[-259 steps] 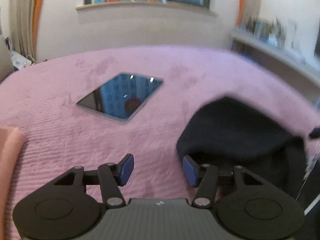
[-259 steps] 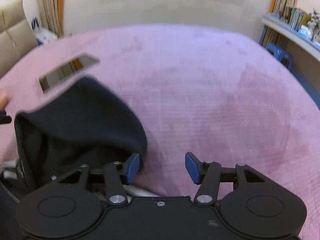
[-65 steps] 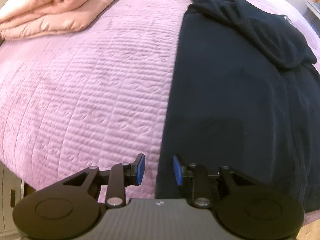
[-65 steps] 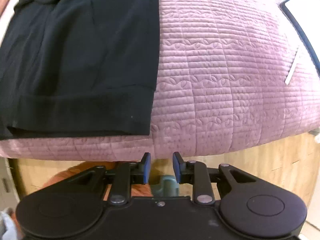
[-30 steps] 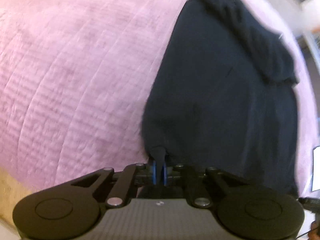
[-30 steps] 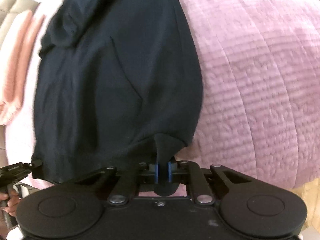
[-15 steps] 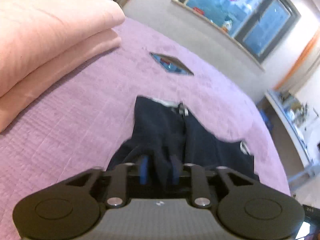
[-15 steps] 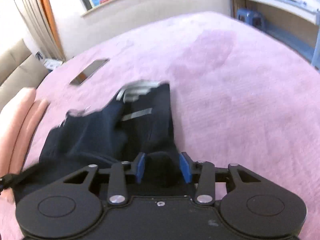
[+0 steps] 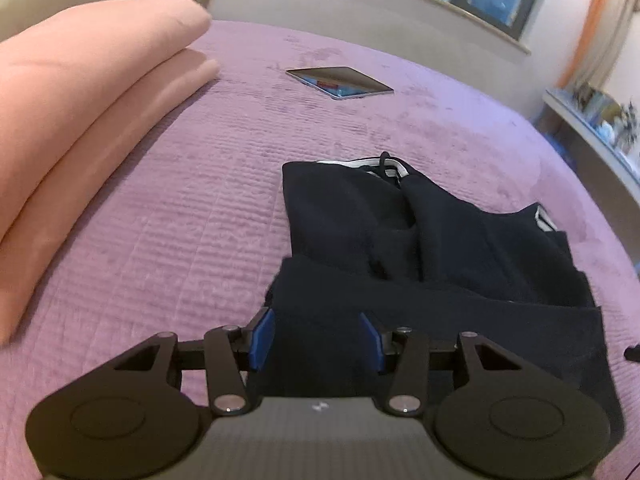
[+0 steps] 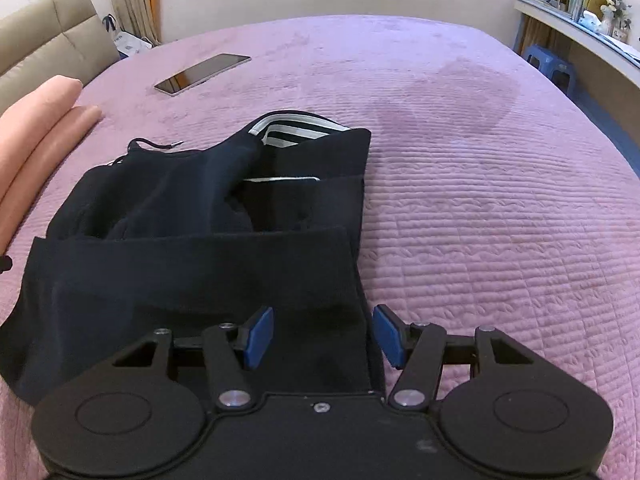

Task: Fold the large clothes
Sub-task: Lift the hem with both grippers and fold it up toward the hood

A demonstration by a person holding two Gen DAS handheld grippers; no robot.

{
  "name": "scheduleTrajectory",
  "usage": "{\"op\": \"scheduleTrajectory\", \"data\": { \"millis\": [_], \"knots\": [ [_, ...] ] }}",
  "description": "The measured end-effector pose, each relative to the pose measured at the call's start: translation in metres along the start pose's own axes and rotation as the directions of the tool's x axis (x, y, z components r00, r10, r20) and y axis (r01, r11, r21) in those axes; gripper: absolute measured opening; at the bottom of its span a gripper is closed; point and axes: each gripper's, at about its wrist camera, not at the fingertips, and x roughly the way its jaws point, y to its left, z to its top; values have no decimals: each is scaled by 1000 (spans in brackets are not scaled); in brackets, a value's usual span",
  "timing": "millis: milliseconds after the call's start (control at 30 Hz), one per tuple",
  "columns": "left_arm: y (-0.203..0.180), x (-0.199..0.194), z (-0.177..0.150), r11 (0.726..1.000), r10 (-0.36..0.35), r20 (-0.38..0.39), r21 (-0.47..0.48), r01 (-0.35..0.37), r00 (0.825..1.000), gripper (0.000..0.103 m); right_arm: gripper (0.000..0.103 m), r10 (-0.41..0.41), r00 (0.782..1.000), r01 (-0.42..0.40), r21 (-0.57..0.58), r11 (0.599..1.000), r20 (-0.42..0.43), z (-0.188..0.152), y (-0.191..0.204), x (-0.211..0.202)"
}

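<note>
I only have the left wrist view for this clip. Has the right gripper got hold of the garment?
Observer: No. The right gripper is open. Its jaws have just been opening, and the garment lies between them unpressed.
Operator: What shows inside the collar? I only see white trim.
Observer: A lining in black and white stripes.
Operator: Anything on the floor near the headboard?
Observer: A white bag beside the curtain.
</note>
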Motion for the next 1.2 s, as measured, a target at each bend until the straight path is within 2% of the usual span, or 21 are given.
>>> {"op": "scheduleTrajectory", "data": {
  "millis": [167,267,333,433,600,700,733,767,800,833,867,967,1033,1133,1200],
  "knots": [
    [13,25,22,998,-45,-63,36,48,997,48,68,-28,1000,29,56,998,-11,18,3,14],
    [19,35,25,995,-72,-66,68,77,995,47,69,-17,1000,18,88,996,-8,23,-3,24],
    [25,43,24,990,-127,-90,42,131,988,47,69,-1,1000,2,99,995,-12,25,-6,32],
    [38,54,22,973,-229,-108,-23,228,967,47,69,17,1000,-15,89,996,-24,30,-8,44],
    [52,65,22,970,-240,-103,-59,235,965,47,69,47,998,-42,90,995,-47,33,-15,69],
    [53,73,21,969,-246,-128,-66,240,961,47,53,78,995,-69,134,989,-56,28,-18,75],
    [50,75,21,970,-242,-132,-57,236,961,45,40,59,997,-53,125,991,-43,26,-16,72],
    [46,75,20,977,-214,-131,-34,211,968,39,21,39,999,-36,101,994,-28,23,-12,68],
    [41,75,19,983,-181,-124,-5,181,976,22,16,15,1000,-14,80,997,-12,21,-9,63],
    [37,73,18,987,-158,-113,10,160,981,11,13,6,1000,-7,66,998,5,17,-6,56],
    [33,68,15,989,-147,-89,21,150,985,6,8,7,1000,-8,53,999,23,15,-4,50],
    [18,41,10,988,-134,-19,71,135,991,5,8,34,998,-33,-17,999,46,8,7,32],
    [13,29,8,987,-142,-3,74,142,990,5,8,60,998,-57,-68,996,35,6,13,28],
    [15,32,7,980,-192,-31,44,193,981,6,8,80,997,-79,-73,994,5,9,9,41],
    [17,44,9,980,-193,-59,39,196,979,6,14,94,995,-95,-53,994,-19,15,2,54]
  ]
}}
